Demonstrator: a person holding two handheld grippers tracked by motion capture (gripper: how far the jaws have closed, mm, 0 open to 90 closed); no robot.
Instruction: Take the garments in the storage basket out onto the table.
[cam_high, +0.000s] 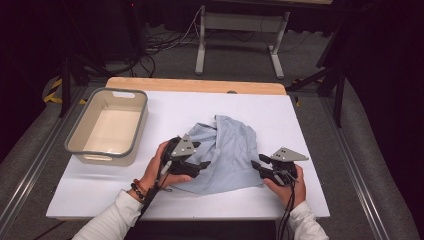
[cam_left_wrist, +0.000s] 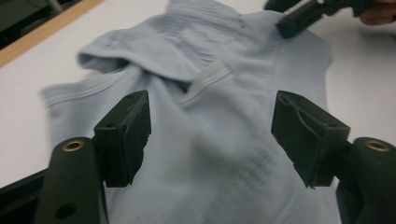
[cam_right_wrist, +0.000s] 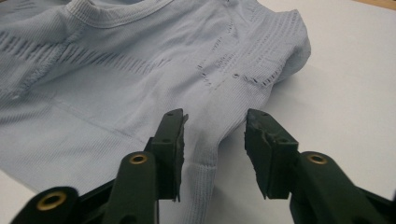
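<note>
The left claw (cam_high: 200, 165) stands wide open. In the left gripper view its two black jaws sit far apart at the lower left and lower right of the frame, with the pale blue garment (cam_left_wrist: 205, 121) lying between and beyond them; the pads press on nothing. In the high view this claw sits at the lower centre of the frame, at the garment's left edge, with the left hand (cam_high: 162, 167) wrapped round its body.

The right claw (cam_right_wrist: 214, 140) is open more narrowly. In the right gripper view its jaws rise from the bottom centre, and a ribbed edge of the garment (cam_right_wrist: 154, 70) runs down into the gap between them, but the pads stand clear of the cloth on both sides. In the high view the right claw (cam_high: 257, 166) is at the garment's lower right corner, held by the right hand (cam_high: 290, 185).

The garment (cam_high: 225, 152) lies crumpled in the middle of the white bench (cam_high: 300, 125). It is thin, ribbed knit with rows of small openwork slits, a stitched neckline and one part folded over on top. A beige tub (cam_high: 107, 125) with a grey rim stands at the left of the frame, well apart from the garment.
</note>
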